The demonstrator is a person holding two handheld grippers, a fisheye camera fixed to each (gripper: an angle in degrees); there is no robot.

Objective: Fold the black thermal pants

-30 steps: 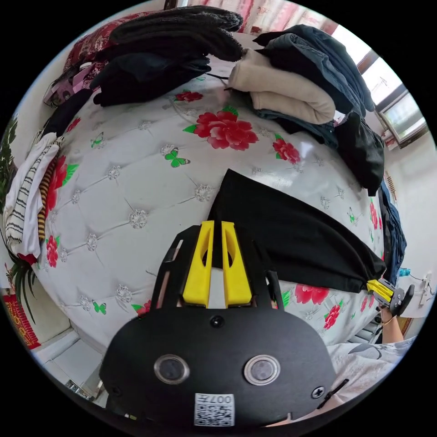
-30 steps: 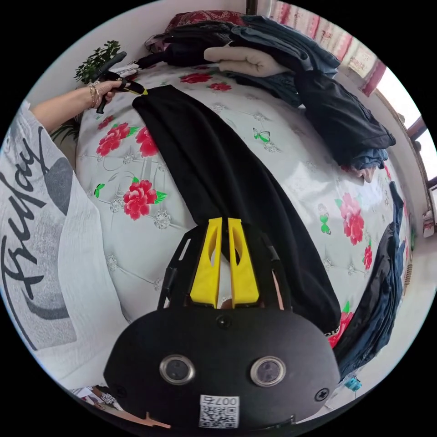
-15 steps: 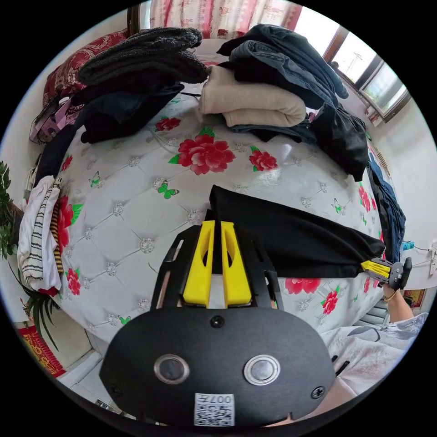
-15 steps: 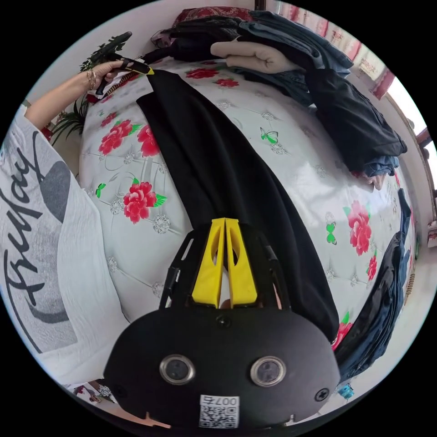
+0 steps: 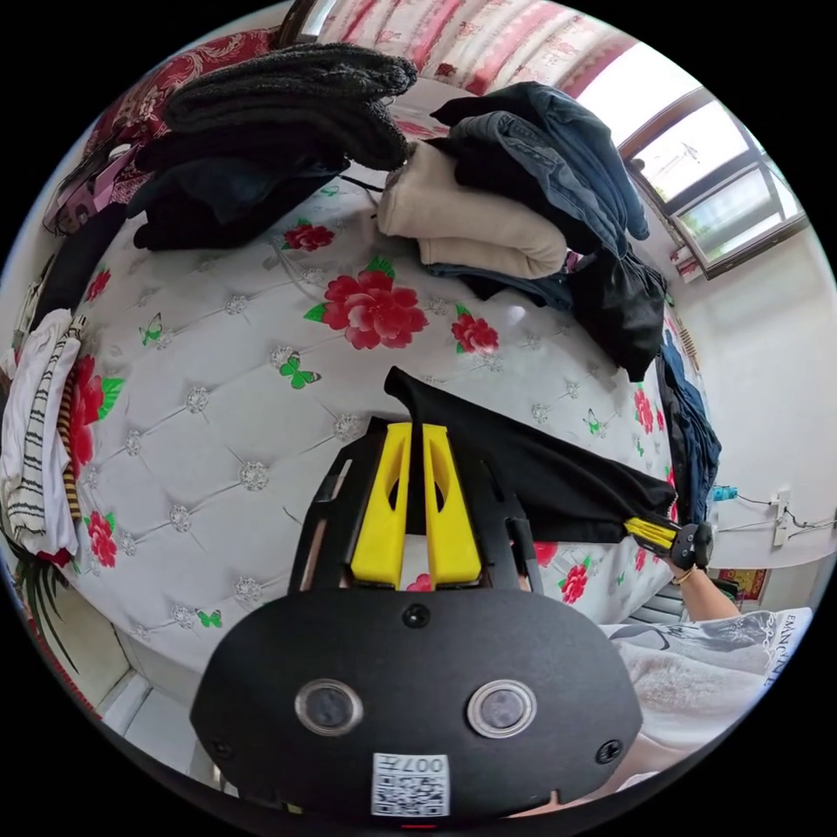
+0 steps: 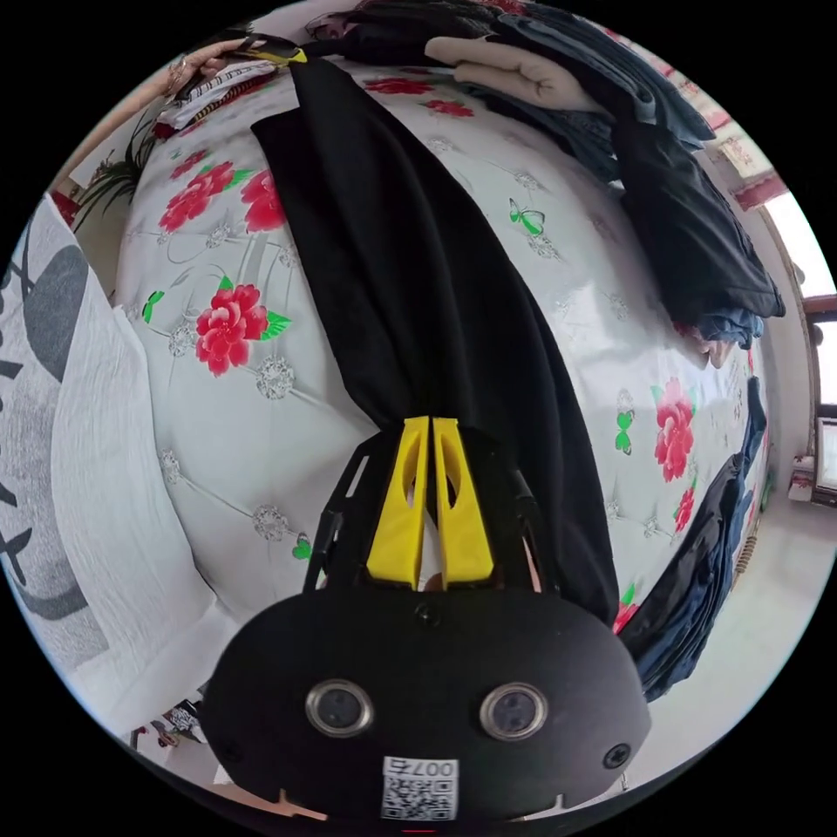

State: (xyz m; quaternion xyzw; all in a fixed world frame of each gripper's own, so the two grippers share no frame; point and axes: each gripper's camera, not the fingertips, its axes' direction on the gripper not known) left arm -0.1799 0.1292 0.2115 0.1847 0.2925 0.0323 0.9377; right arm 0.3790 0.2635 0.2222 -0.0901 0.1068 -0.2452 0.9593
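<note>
The black thermal pants (image 6: 427, 288) stretch as a long strip above the white flowered bed (image 6: 218, 418), held taut at both ends. In the left gripper view my left gripper (image 5: 416, 429) has its yellow jaws shut on one end of the pants (image 5: 532, 471). The right gripper (image 5: 649, 529) grips the far end there, with a hand behind it. In the right gripper view my right gripper (image 6: 431, 425) is shut on the near end of the pants, and the left gripper (image 6: 283, 56) pinches the far end at the top.
Stacks of folded dark and beige clothes (image 5: 475, 222) sit at the bed's far side. Striped garments (image 5: 35, 436) lie at one edge, dark blue clothes (image 6: 697, 567) hang off another. A person's white printed shirt (image 6: 78, 471) is close beside the bed. A plant (image 6: 113, 170) stands by the wall.
The two grippers have drawn further apart and the pants are pulled straighter and lifted. The left gripper has moved farther along the bed in the right gripper view.
</note>
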